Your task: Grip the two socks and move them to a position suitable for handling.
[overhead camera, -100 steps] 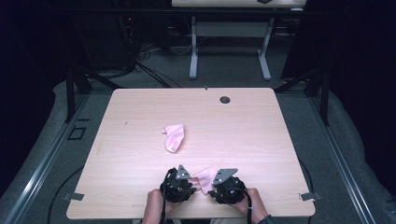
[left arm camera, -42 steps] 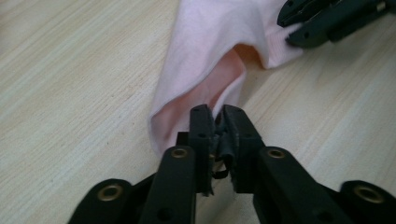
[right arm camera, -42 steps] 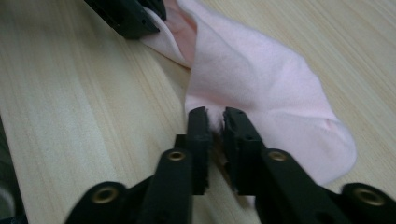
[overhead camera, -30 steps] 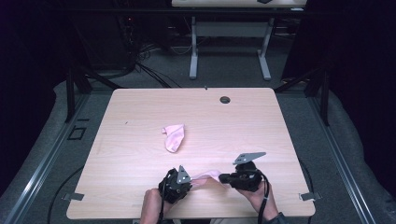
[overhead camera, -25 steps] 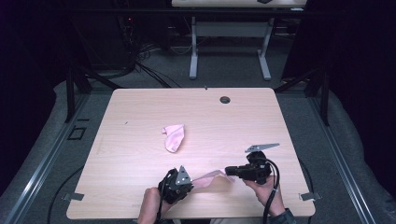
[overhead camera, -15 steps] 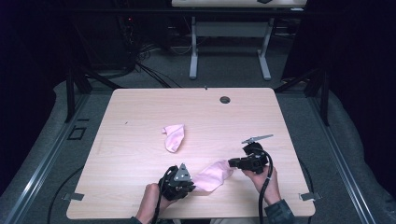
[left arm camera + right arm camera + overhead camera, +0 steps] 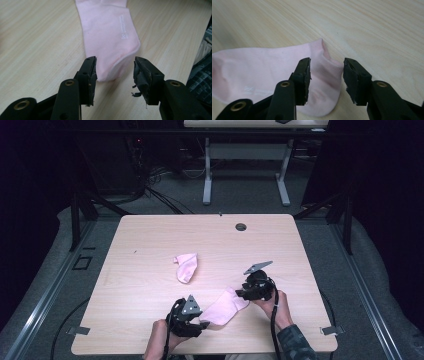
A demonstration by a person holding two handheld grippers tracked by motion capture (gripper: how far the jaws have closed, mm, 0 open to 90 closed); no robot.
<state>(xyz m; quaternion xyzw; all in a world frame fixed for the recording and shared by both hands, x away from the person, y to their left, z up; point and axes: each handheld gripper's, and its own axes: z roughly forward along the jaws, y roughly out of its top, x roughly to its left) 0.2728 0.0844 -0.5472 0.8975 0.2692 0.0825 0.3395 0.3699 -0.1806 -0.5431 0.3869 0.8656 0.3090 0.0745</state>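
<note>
While both pairs of jaws stand apart, we have the near sock [image 7: 224, 306] laid out flat on the table [image 7: 300, 250] between our two tools, close to the near edge and a little right of the middle. Our left gripper [image 7: 200, 324] sits at the sock's near-left end; in the left gripper view its open jaws straddle the rounded tip of the sock [image 7: 110, 42] without pinching it, the cloth lying on the wood between them. Our right gripper [image 7: 243, 293] is at the far-right end, and in the right gripper view its jaws are likewise spread over that end of the sock [image 7: 274, 72], with nothing clamped.

We judge the spreading of this sock to be done, or nearly so: it lies straight and smooth, and both ends look released. A second pink sock [image 7: 186, 267] lies apart, farther from us and to the left, still bunched and folded over on itself. What seems left is to bring the two together, flattening or fetching the second one and laying it with the first, though how they are meant to be paired we cannot tell.
</note>
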